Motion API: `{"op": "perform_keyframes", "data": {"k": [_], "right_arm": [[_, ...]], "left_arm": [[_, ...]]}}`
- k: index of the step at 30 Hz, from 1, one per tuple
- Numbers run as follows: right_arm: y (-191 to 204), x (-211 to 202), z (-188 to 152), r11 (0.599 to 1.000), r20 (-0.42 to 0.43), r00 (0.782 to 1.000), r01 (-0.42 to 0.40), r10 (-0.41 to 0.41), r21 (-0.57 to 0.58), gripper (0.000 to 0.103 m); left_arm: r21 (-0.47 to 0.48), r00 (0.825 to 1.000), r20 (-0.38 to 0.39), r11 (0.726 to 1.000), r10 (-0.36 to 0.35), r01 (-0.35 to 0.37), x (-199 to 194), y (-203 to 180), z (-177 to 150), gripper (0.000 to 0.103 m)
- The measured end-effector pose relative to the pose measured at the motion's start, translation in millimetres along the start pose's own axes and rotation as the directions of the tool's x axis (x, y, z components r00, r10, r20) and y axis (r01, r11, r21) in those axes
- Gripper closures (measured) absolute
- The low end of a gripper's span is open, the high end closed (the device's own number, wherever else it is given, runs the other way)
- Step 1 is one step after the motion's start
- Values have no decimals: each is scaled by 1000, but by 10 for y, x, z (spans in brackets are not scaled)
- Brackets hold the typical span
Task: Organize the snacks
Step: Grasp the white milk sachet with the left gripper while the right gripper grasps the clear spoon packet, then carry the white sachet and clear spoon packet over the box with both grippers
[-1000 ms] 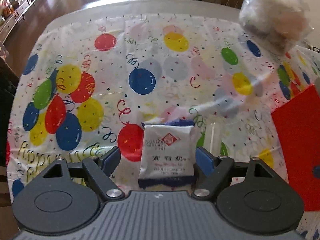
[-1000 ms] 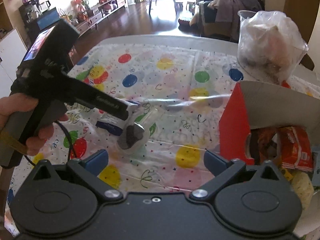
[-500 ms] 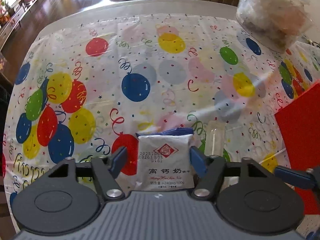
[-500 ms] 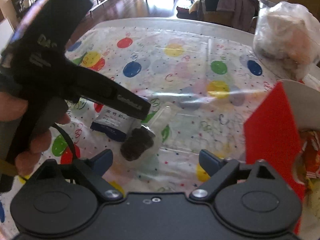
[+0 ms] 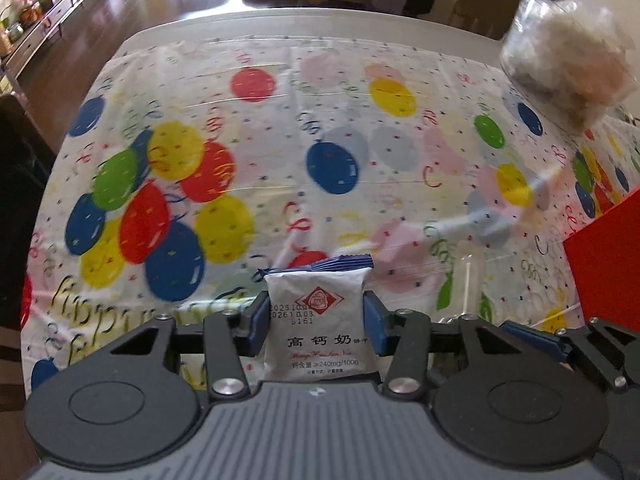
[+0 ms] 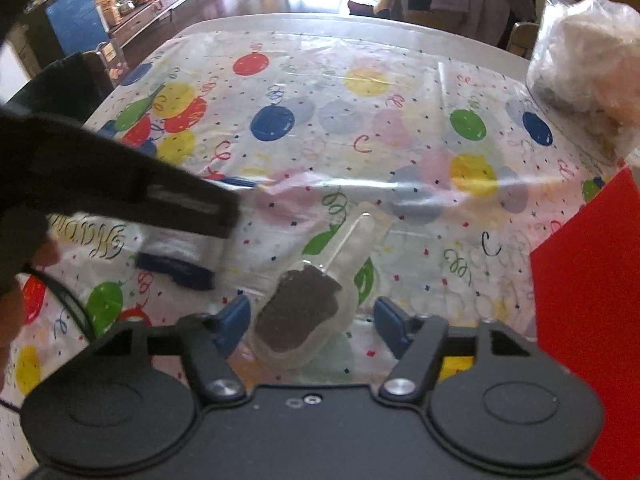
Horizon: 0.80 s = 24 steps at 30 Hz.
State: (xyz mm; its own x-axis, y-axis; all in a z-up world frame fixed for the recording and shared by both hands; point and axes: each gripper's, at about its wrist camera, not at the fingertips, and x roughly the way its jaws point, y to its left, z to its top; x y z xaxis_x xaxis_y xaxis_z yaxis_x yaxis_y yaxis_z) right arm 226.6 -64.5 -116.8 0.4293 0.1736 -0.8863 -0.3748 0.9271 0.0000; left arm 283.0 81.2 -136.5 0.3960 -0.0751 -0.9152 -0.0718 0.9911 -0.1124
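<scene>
Containers: a red box (image 6: 588, 304) stands at the right edge of both views; only its red outer wall shows, and its contents cannot be told. At far right, a clear plastic bag (image 5: 568, 60) sits near the far tabletop edge, with pale and brownish lumps inside, too blurred to identify.

Left hand-held gripper (image 5: 316, 322): jaws have just been closing, and the blue pads now sit against both sides of a white biscuit packet (image 5: 318, 328) with blue end seals, a red diamond mark and printed characters. The packet stands upright between the pads, its top seal above them.

Right hand-held gripper (image 6: 310, 320): jaws have just been closing and stand partly open around a clear-wrapped dark brown snack on a stick (image 6: 298, 312) lying on the tabletop. The left pad is just beside the wrapper, the right pad is apart from it; no grip is seen. In the right wrist view, the white packet shows as a blur under the left tool.

Edges and room: the tabletop (image 5: 360, 128), under a balloon-print cloth, is bare across its middle and far half. The far edge curves across the top of both views, with dark wood floor beyond. The red box closes off the right side. A person's hand (image 6: 16, 280) on the left tool fills the left side of the right wrist view.
</scene>
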Motion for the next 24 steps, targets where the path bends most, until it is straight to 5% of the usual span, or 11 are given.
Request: {"op": "perform_keyframes", "data": {"k": [5, 24], "right_arm": [[22, -22, -24, 1000, 21, 1000, 14, -15, 6, 57], [-143, -715, -349, 998, 79, 996, -44, 46, -34, 58]], "left_arm": [[-23, 1000, 4, 1000, -3, 3, -62, 98, -55, 56], [-34, 999, 36, 999, -34, 35, -573, 58, -363, 56]]}}
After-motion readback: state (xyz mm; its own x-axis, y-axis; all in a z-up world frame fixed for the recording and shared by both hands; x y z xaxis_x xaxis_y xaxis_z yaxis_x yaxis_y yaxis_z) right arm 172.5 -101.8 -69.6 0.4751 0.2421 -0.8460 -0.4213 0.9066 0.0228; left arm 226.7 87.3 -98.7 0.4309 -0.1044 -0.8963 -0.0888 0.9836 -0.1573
